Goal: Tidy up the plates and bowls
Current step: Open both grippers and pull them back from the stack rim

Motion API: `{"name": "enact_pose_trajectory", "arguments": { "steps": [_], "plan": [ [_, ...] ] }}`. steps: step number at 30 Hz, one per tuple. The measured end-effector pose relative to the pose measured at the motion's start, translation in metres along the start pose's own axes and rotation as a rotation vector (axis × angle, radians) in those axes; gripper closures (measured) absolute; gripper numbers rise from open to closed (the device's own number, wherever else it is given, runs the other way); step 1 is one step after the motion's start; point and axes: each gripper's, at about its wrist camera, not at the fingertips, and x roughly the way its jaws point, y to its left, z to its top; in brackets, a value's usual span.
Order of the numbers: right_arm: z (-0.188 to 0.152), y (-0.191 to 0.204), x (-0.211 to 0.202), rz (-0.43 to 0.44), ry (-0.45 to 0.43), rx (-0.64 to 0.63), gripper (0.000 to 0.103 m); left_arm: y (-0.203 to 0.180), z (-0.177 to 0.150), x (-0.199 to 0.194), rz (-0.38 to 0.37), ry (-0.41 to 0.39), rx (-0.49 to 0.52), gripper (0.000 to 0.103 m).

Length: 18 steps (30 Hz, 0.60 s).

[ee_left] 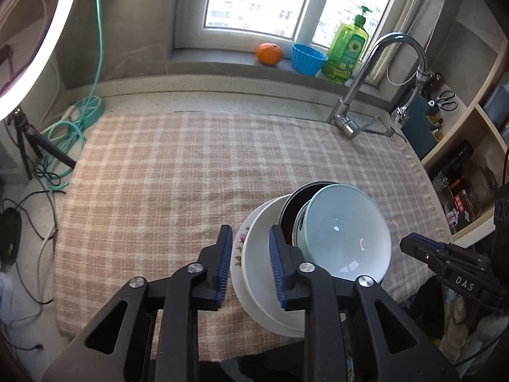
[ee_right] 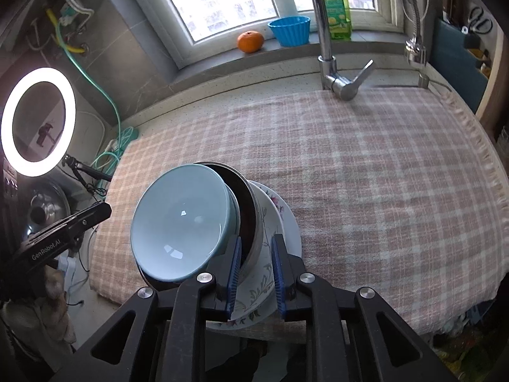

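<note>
Left wrist view gives me the widest thing first: the pink-and-cream checked cloth [ee_left: 191, 175] covering the bench, with the whole dish stack sitting near its front edge. From biggest to smallest in that stack I see a flower-patterned white plate [ee_left: 237, 254] at the bottom, a plain white plate [ee_left: 257, 261] on it, a dark metal-rimmed bowl [ee_left: 294, 203] above, and a pale blue ceramic bowl [ee_left: 346, 232] nested on top, tilted.

My left gripper [ee_left: 248, 267] has its blue-padded fingers [ee_left: 222, 264] spread a moderate way apart. The rims of the two plates lie in the gap, but I see space on either side of them, so nothing is pinched.

In the right wrist view, my right gripper [ee_right: 254, 273] is parted more narrowly. Its fingers [ee_right: 233, 273] straddle the dark bowl's steel wall and the flowered plate's edge. Whether the pads touch either one, I cannot tell.
</note>
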Motion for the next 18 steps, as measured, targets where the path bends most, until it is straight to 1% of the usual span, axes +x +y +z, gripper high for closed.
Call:
{"name": "enact_pose_trajectory", "arguments": {
  "steps": [2,4,5,8,9,10,13,14,16,18],
  "plan": [
    [0.000,0.006,-0.004,-0.007,-0.027,-0.047,0.081,-0.009,-0.003,-0.005,0.021,-0.020,0.002,0.061],
    [0.000,0.011,-0.005,-0.002,-0.043,-0.071,0.071,-0.018,-0.006,-0.008,0.015,-0.024,0.000,0.061],
    [0.000,0.014,-0.006,0.003,-0.048,-0.080,0.069,-0.022,-0.008,-0.009,0.015,-0.027,0.005,0.059],
    [-0.001,0.020,-0.011,0.004,-0.072,-0.094,0.058,-0.035,-0.011,-0.015,0.025,-0.049,0.042,0.045],
    [-0.001,0.020,-0.014,0.010,-0.084,-0.088,0.052,-0.037,-0.013,-0.019,0.031,-0.061,0.047,0.043],
    [-0.002,0.019,-0.017,0.013,-0.100,-0.083,0.049,-0.038,-0.014,-0.022,0.035,-0.072,0.049,0.043],
    [-0.005,0.017,-0.024,-0.001,-0.131,-0.079,0.047,-0.040,-0.017,-0.027,0.035,-0.080,0.045,0.037],
    [-0.005,0.016,-0.026,-0.001,-0.132,-0.077,0.046,-0.040,-0.018,-0.028,0.035,-0.077,0.044,0.037],
    [-0.007,0.015,-0.028,0.001,-0.133,-0.071,0.040,-0.042,-0.021,-0.031,0.043,-0.079,0.047,0.037],
    [-0.009,0.014,-0.031,-0.008,-0.144,-0.072,0.039,-0.043,-0.023,-0.033,0.040,-0.077,0.050,0.037]
  ]
}}
